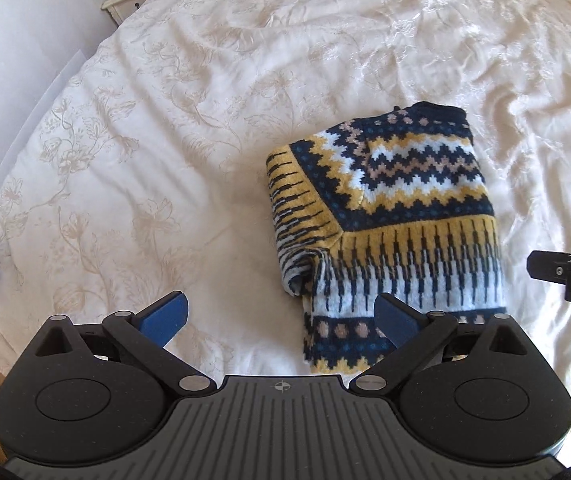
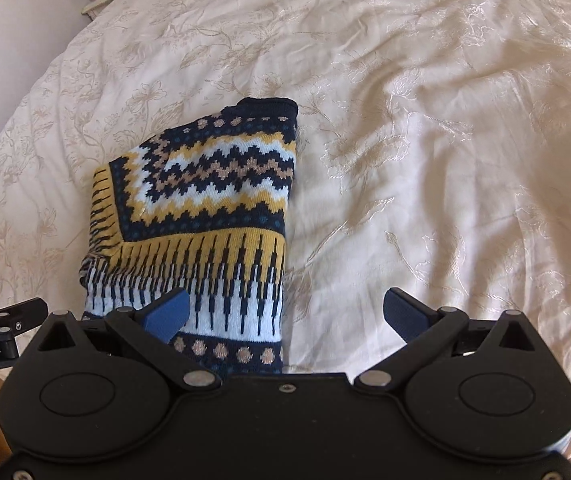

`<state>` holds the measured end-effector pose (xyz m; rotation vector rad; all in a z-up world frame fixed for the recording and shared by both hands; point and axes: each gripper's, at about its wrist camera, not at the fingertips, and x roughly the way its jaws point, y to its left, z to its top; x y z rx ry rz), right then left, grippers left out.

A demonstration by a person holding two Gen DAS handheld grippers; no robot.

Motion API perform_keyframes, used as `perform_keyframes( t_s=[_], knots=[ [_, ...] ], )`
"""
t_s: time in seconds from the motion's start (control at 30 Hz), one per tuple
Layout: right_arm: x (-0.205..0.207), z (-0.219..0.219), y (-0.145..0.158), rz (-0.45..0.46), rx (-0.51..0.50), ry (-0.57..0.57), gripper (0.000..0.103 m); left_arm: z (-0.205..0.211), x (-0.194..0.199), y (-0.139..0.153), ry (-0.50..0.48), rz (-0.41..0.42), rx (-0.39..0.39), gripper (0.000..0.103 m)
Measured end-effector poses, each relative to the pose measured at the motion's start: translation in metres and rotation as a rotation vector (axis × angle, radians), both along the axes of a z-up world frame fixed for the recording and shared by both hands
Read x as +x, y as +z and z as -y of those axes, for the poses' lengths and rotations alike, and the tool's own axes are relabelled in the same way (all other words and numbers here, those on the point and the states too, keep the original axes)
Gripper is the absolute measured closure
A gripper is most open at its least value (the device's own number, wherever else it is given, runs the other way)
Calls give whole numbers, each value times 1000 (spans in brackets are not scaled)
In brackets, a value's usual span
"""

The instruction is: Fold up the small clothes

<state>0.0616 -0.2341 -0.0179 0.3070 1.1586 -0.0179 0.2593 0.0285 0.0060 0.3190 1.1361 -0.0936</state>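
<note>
Knitted sweater (image 1: 389, 216) folded on bedspread (image 1: 165, 120) | both jaws wide, empty

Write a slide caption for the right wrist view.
Folded patterned sweater on floral bedspread, right gripper open above it.

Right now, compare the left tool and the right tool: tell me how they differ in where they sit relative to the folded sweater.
The left tool hangs over the folded sweater's near left corner, its right pad over the knit and its left pad over the bedspread. The right tool straddles the sweater's right edge, its left pad over the knit and its right pad over bare bedspread. Both are open, empty, and at the sweater's near end.
</note>
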Motion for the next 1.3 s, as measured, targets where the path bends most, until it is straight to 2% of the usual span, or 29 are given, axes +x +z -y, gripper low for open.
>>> perform_keyframes(
  t_s=[0.17, 0.33, 0.43, 0.57, 0.67, 1.07, 1.3],
  knots=[
    [-17, -7, 23, 41, -47, 13, 1, 2, -19, 15, 17, -18, -68, 2],
    [-36, -10, 50, 149, -113, 27, 1, 4, -36, 26, 37, -12, -53, 3],
    [-40, -10, 59, 174, -131, 50, 1, 2, -42, 30, 49, -2, -58, 3],
    [-45, -10, 63, 167, -116, 39, 1, 0, -46, 31, 68, -23, -66, 3],
    [-49, -9, 64, 175, -95, 53, 2, 1, -50, 31, 72, -19, -56, 9],
    [-59, -10, 68, 161, -74, 67, 2, 2, -55, 33, 90, -25, -61, 9],
    [-61, -15, 64, 115, -75, 74, 2, 2, -56, 33, 91, -26, -62, 10]
  ],
)
